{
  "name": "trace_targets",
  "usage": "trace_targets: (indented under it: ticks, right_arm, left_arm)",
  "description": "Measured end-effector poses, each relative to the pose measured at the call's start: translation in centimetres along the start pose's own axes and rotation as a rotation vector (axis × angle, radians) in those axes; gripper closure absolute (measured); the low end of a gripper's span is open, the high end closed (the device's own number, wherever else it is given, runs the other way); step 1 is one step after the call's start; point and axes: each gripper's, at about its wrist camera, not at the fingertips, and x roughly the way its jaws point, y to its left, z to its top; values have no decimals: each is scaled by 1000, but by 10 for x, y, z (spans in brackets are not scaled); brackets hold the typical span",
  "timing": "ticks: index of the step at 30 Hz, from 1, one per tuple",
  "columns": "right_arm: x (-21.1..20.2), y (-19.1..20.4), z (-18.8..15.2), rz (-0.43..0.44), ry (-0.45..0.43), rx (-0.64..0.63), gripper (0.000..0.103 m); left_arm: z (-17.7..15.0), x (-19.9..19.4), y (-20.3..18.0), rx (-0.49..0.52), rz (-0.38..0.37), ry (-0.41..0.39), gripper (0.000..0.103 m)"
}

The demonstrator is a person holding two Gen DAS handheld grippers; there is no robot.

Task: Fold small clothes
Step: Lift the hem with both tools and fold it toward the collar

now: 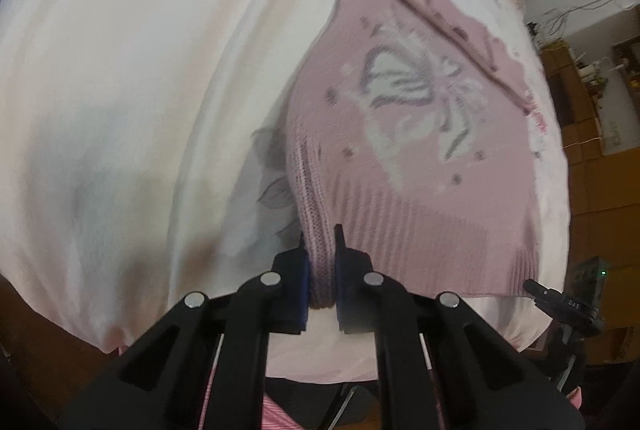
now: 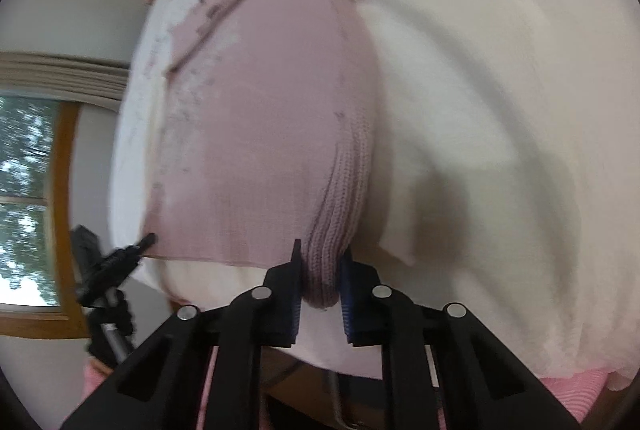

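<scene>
White floral bedsheet [image 1: 120, 90], window [image 2: 28, 198] left; pink knitted butterfly sweater [image 1: 420, 134] lies lengthwise, ribbed hem near, both grippers' fingers [image 1: 296, 282] [image 2: 358, 294] pinching it.

each camera sits just behind its own fingers, looking forward and down, very near the cloth; the left wrist view faces the pink knit sweater [image 1: 420, 134] from its left corner; the right wrist view faces it [image 2: 272, 110] from the opposite corner; both share the sweater and the white bedsheet [image 1: 140, 70].
</scene>
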Motion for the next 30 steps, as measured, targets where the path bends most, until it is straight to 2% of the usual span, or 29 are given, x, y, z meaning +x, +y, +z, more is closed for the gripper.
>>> trace_targets:
  ticks: [6, 10, 20, 26, 30]
  right_arm:
    - [-32, 12, 30, 167, -62, 38, 87]
    - [-50, 14, 66, 228, -108, 85, 87]
    - [-35, 10, 148, 207, -99, 157, 87]
    - [-13, -1, 179, 180, -82, 200, 87]
    - [0, -8, 196, 144, -65, 210, 87]
  left_arm:
    - [30, -26, -17, 11, -73, -73, 95]
    - [61, -28, -32, 39, -70, -104, 95]
    - [142, 9, -40, 32, -42, -121, 95]
    - [171, 43, -34, 17, -9, -93, 95]
    - [182, 56, -27, -16, -27, -67, 91]
